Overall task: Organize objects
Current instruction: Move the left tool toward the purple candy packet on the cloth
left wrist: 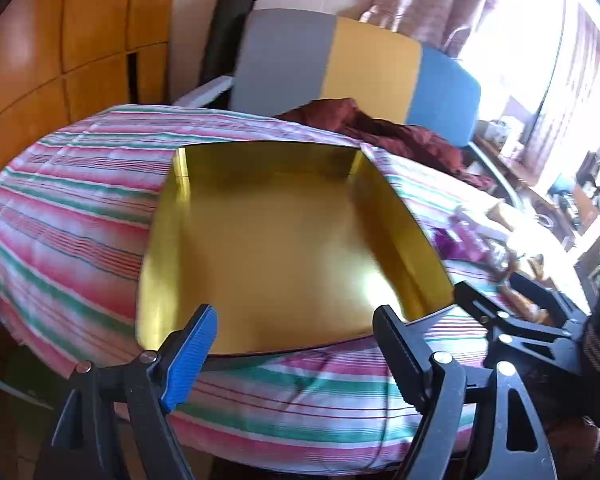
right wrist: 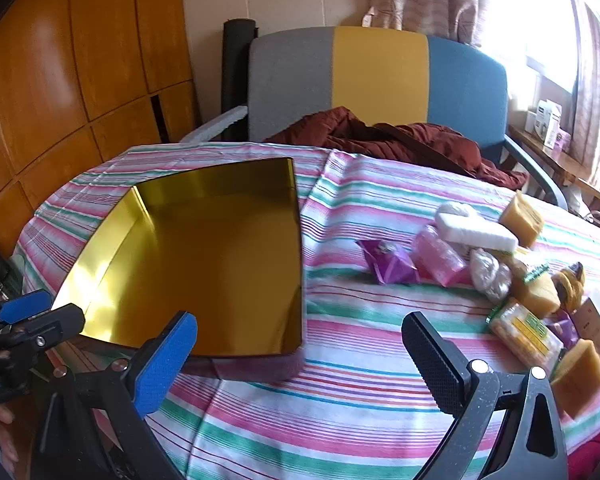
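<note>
An empty gold tin box point(left wrist: 284, 240) sits on a striped tablecloth point(left wrist: 80, 216). My left gripper point(left wrist: 296, 332) hovers open over the box's near rim with nothing between its fingers. In the right wrist view the same gold box point(right wrist: 220, 264) lies to the left, and my right gripper point(right wrist: 300, 344) stands open above the cloth beside the box's near right corner. To the right lies a heap of wrapped snacks: a purple packet point(right wrist: 386, 262), a pink packet point(right wrist: 438, 256), a white bar point(right wrist: 476, 232), tan blocks point(right wrist: 522, 214) and a yellow pack point(right wrist: 526, 330).
A grey, yellow and blue chair point(right wrist: 380, 80) stands behind the table with a dark red garment point(right wrist: 400, 140) on its seat. Wooden cabinets point(right wrist: 60, 100) fill the left. A bright window with a cluttered sill point(right wrist: 548, 124) is at the right.
</note>
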`<state>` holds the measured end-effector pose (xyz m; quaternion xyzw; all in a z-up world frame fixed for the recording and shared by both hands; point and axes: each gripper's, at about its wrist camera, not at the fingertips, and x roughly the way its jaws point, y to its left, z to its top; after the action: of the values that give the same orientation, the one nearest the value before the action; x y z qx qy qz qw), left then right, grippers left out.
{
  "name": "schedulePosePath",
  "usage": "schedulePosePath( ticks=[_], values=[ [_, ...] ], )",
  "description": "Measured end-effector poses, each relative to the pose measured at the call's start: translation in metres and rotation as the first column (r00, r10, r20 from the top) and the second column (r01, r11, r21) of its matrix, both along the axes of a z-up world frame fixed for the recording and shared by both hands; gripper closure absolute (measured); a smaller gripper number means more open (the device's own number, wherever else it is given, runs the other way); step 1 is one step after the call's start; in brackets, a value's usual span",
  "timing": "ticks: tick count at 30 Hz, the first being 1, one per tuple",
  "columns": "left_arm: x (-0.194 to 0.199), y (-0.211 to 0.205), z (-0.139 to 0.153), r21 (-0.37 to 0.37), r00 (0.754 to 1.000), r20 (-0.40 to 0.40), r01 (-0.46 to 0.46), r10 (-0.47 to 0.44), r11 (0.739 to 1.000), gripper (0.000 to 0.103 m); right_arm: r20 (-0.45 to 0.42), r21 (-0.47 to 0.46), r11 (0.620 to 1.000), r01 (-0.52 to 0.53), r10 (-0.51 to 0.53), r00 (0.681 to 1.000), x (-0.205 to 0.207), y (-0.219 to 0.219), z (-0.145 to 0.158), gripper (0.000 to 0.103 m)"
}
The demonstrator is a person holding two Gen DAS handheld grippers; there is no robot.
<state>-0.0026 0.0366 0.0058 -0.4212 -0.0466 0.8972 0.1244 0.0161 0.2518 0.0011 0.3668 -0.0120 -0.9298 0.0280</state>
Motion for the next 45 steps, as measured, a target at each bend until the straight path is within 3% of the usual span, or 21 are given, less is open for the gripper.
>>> schedulePosePath(
  ticks=[8, 15, 18, 24, 27, 30, 31, 34, 45],
  values=[
    [0.0, 0.018, 0.007, 0.014, 0.995, -0.033, 0.09, -0.09, 0.996, 0.02, 0.029, -0.007, 0.999, 0.051, -0.051, 0.998, 0.003, 0.032, -0.004, 0.0],
    [-0.013, 0.041, 0.008, 0.01, 0.987, 0.003, 0.163, -0.163, 0.987, 0.022, 0.042, 0.008, 0.997, 0.077, -0.078, 0.996, 0.015, 0.061, -0.002, 0.0],
    [-0.022, 0.06, 0.012, -0.032, 0.981, 0.017, 0.194, -0.194, 0.98, 0.022, 0.047, 0.027, 0.995, 0.097, -0.098, 0.994, 0.022, 0.078, -0.001, 0.0],
    [-0.046, 0.112, 0.022, -0.007, 0.944, 0.044, 0.327, -0.327, 0.945, 0.023, 0.086, 0.048, 0.988, 0.143, -0.147, 0.985, 0.037, 0.116, 0.001, 0.0],
    [-0.057, 0.148, 0.026, -0.041, 0.913, 0.035, 0.407, -0.406, 0.912, 0.025, 0.095, 0.05, 0.986, 0.16, -0.164, 0.982, 0.042, 0.128, 0.002, 0.0],
    [-0.064, 0.182, 0.021, -0.111, 0.863, 0.038, 0.504, -0.503, 0.857, 0.028, 0.109, 0.044, 0.985, 0.169, -0.173, 0.979, 0.046, 0.138, 0.002, 0.0],
    [-0.068, 0.197, 0.016, -0.157, 0.84, 0.046, 0.54, -0.54, 0.827, 0.028, 0.112, 0.043, 0.984, 0.174, -0.178, 0.978, 0.047, 0.141, 0.002, 0.0],
    [-0.082, 0.221, 0.0, -0.195, 0.799, 0.102, 0.6, -0.592, 0.776, 0.033, 0.126, 0.029, 0.981, 0.19, -0.192, 0.973, 0.048, 0.149, -0.003, 0.0],
    [-0.126, 0.262, -0.05, -0.266, 0.71, 0.261, 0.704, -0.654, 0.658, 0.036, 0.166, -0.03, 0.982, 0.188, -0.18, 0.969, 0.043, 0.163, -0.012, 0.0]
  ],
)
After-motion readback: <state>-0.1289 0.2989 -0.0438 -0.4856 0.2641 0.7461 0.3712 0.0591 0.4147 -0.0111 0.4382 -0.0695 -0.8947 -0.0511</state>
